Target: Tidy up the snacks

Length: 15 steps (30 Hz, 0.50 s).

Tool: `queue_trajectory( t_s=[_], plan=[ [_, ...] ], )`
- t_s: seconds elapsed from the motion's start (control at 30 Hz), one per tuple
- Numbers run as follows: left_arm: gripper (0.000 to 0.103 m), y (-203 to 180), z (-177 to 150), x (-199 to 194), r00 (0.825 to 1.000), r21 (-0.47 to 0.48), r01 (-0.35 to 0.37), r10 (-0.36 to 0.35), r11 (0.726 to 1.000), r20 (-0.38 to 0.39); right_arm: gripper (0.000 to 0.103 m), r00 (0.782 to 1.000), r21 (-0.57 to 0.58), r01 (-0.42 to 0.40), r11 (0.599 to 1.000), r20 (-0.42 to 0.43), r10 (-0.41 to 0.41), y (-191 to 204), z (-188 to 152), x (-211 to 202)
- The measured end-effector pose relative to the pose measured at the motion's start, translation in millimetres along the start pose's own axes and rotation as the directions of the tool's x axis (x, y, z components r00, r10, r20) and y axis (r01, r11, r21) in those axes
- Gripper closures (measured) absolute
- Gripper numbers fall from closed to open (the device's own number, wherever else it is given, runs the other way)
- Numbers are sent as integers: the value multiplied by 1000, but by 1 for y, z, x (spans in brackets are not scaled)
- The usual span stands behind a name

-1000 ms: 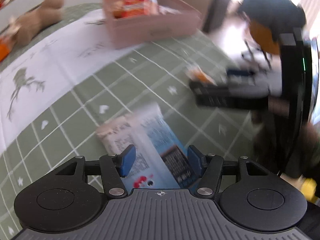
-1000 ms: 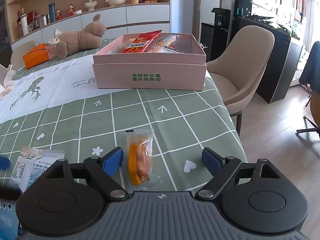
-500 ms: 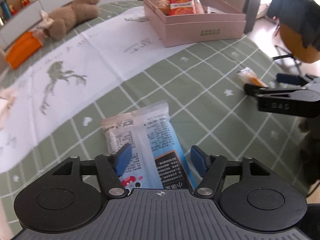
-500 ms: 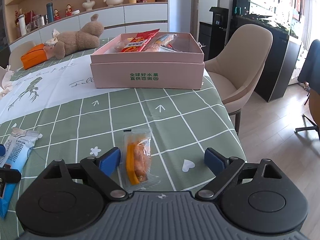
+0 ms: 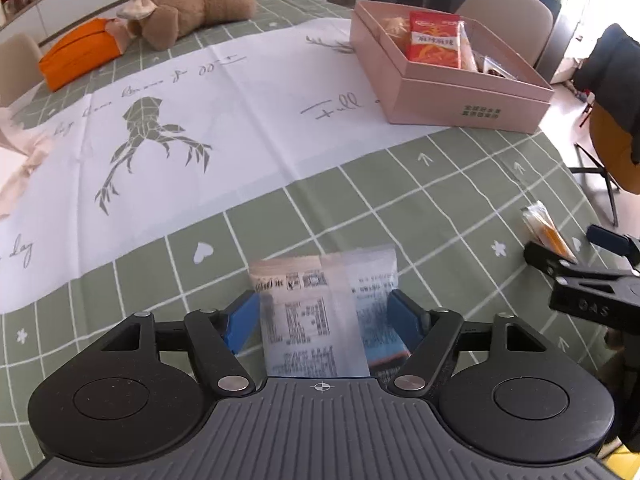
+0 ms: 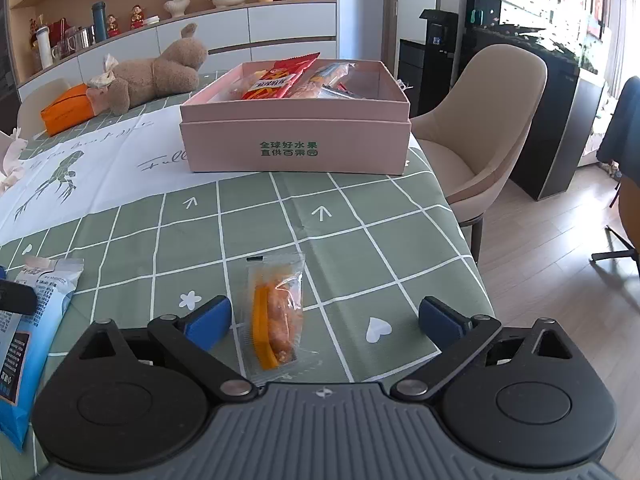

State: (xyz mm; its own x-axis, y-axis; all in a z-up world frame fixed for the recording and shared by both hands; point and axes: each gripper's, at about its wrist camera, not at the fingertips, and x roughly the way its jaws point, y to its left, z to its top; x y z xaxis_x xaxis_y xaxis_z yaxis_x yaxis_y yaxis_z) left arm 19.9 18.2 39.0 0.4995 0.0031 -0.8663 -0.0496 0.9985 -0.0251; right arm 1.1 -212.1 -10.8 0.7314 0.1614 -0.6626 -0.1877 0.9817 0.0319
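While flat on the green-checked tabletop (image 6: 352, 216), both light, crinkly, slippery: blue-and-white snack packet (image 5: 328, 312) between opening left gripper (image 5: 324, 316) jaws, clear orange-snack sachet (image 6: 276, 312) between widening right gripper (image 6: 324, 320) jaws, neither pinched. Best gripped across the middle.

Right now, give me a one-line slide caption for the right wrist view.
Right gripper opening over an orange snack packet, pink snack box beyond.
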Motion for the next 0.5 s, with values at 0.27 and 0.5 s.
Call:
queue_trajectory(
  t_s=[0.27, 0.5],
  plan=[
    [14, 4, 0, 16, 999, -10, 27, -27, 1000, -21, 2, 1000, 0, 0, 1000, -1, 0, 0, 0, 0],
    [12, -2, -9, 15, 999, 78, 52, -52, 996, -4, 0, 1000, 0, -1, 1000, -4, 1, 0, 0, 1]
  ],
)
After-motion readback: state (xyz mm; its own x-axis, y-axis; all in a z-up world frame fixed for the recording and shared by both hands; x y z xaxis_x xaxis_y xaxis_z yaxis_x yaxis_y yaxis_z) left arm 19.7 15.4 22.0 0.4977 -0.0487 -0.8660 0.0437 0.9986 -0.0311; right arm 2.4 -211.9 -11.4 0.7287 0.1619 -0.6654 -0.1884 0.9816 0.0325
